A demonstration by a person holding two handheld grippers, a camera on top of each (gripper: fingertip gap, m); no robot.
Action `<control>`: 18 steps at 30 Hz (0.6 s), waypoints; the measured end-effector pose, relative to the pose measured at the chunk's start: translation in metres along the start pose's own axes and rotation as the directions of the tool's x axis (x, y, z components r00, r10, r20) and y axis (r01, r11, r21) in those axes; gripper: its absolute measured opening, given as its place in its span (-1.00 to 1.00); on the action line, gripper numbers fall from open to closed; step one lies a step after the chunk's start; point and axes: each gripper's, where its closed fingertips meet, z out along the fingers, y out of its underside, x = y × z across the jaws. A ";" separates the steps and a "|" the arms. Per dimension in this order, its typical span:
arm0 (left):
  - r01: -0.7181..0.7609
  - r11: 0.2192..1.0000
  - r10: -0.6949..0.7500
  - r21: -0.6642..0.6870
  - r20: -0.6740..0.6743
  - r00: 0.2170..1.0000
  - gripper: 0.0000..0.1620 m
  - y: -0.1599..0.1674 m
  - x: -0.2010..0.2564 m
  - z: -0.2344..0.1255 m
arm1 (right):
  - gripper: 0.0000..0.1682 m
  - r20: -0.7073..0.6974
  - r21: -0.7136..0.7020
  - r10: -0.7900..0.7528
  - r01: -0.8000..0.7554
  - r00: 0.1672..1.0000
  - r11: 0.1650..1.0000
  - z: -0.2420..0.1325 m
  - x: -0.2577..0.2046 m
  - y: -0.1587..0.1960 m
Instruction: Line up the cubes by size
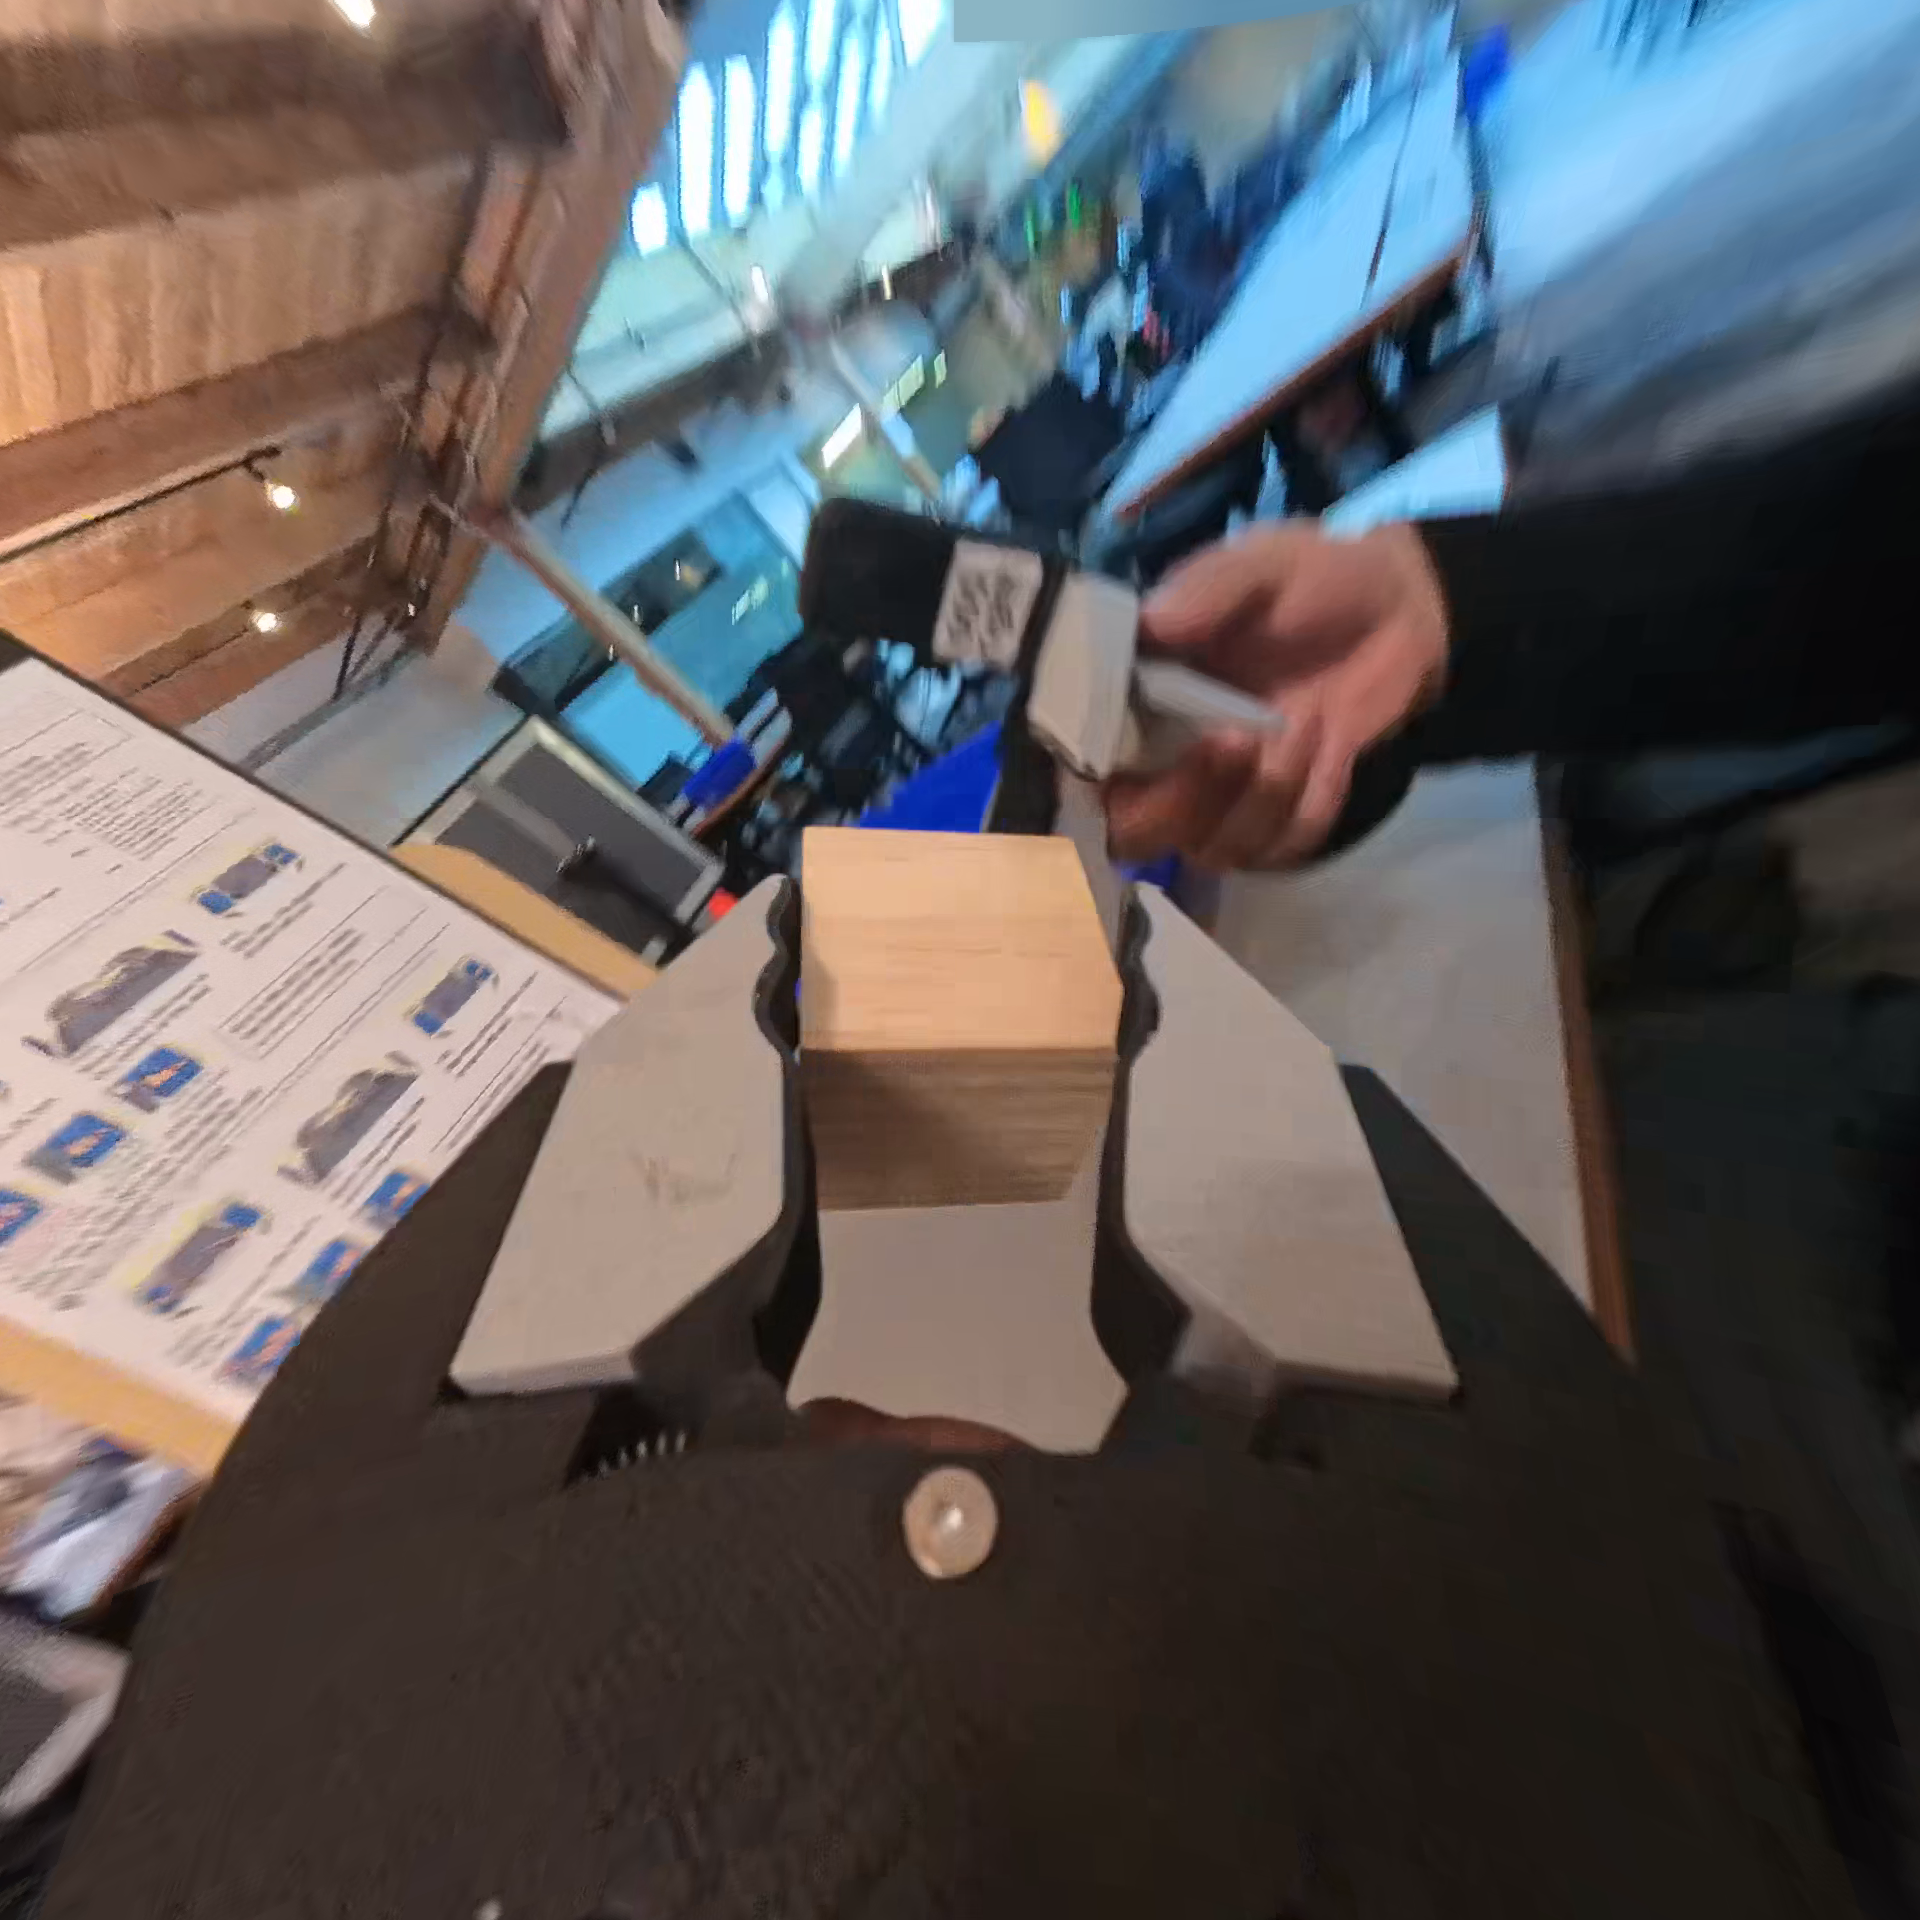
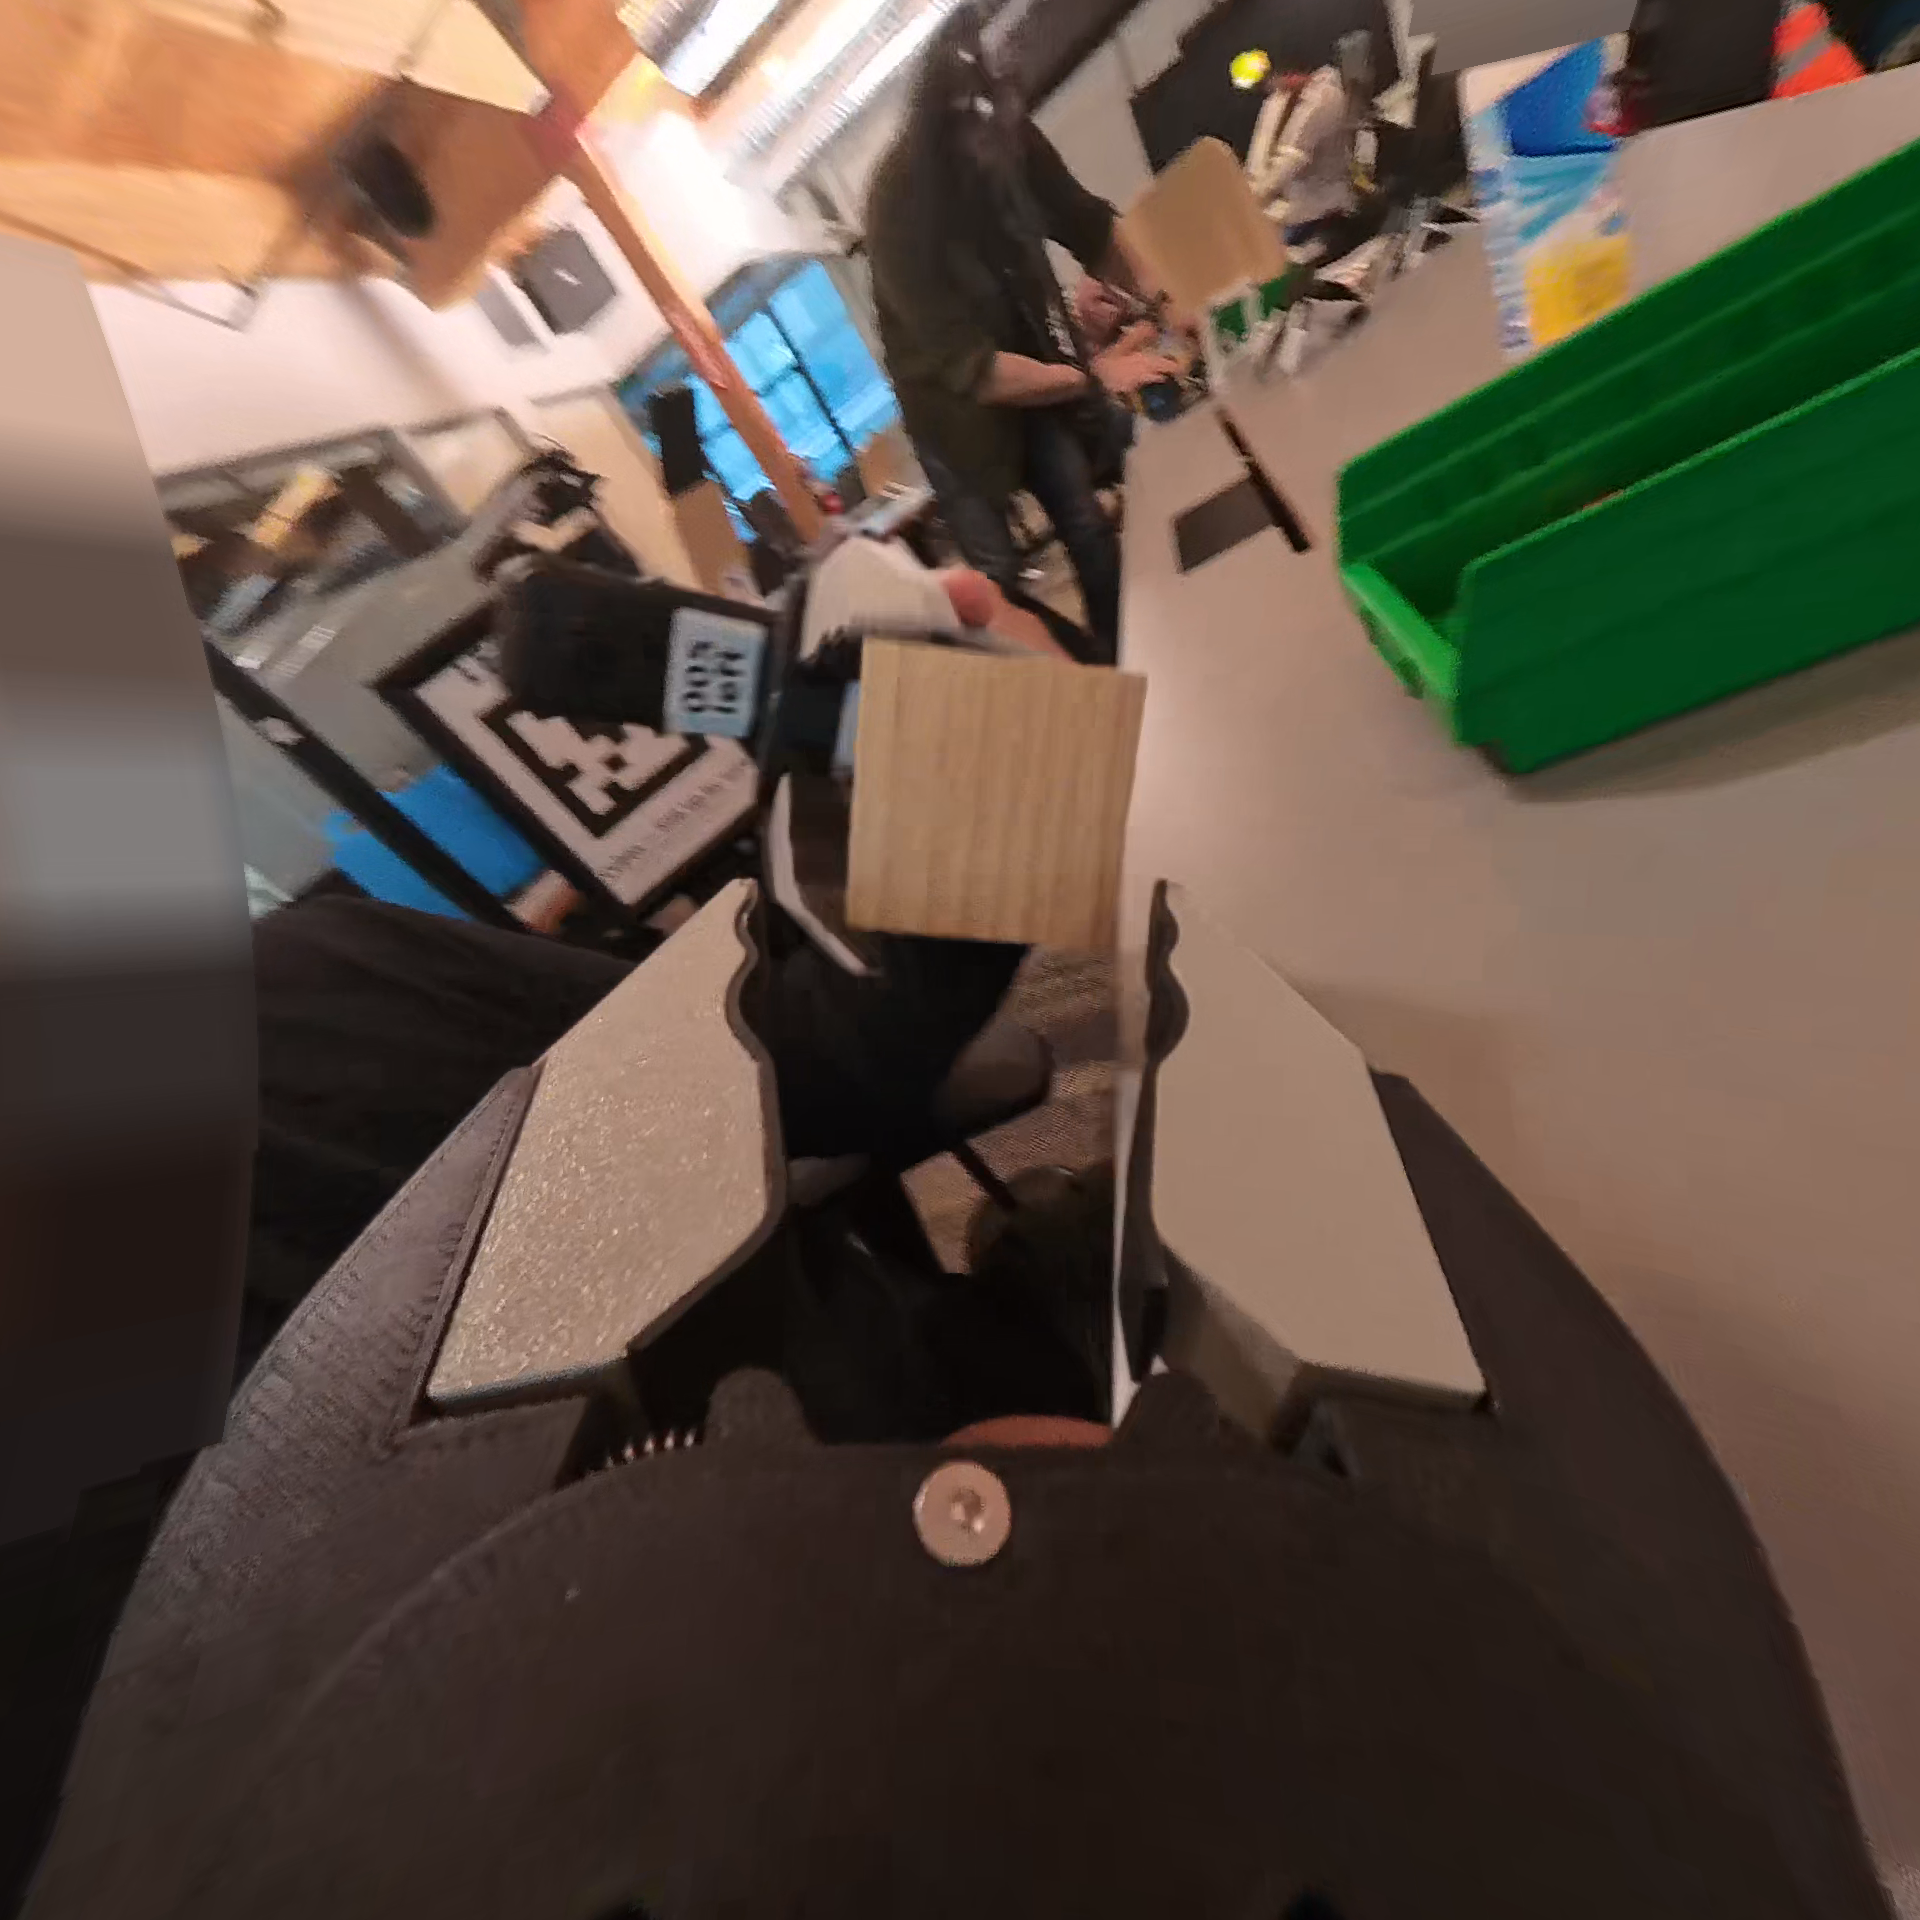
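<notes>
the left gripper (image 1: 956,977) has its jaws closed on a wooden cube (image 1: 956,997) mid-frame, carried above the table (image 2: 1455,987), while the right gripper (image 2: 951,935) gapes empty, so the carry step likely wants lowering into the row.

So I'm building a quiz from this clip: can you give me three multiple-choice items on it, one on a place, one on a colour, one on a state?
1. Where is the wooden cube?
A. between the left tongs
B. in the bin
C. on the printed sheet

2. What colour is the bin on the table?
A. red
B. green
C. yellow

3. How are the right tongs?
A. shut on a cube
B. open, holding nothing
C. out of view

Answers:
1 A, its sides sit against both fingers.
2 B, it shows green in the right wrist view.
3 B, a clear gap lies between the fingers.
</notes>
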 end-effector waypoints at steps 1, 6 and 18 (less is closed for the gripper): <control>-0.058 0.996 0.057 -0.063 -0.014 0.998 -0.27 0.008 0.006 0.002 | -0.13 -0.032 -0.003 -0.015 0.015 0.999 1.000 -0.001 0.003 0.000; -0.142 0.984 0.134 -0.107 -0.079 0.988 -0.27 0.013 0.027 0.010 | -0.10 -0.097 -0.046 -0.041 0.036 0.994 0.998 0.006 0.012 0.010; -0.167 0.984 0.159 -0.059 -0.118 0.980 -0.27 0.008 0.039 0.008 | -0.32 -0.012 -0.089 -0.033 0.032 0.999 0.996 0.024 0.003 0.025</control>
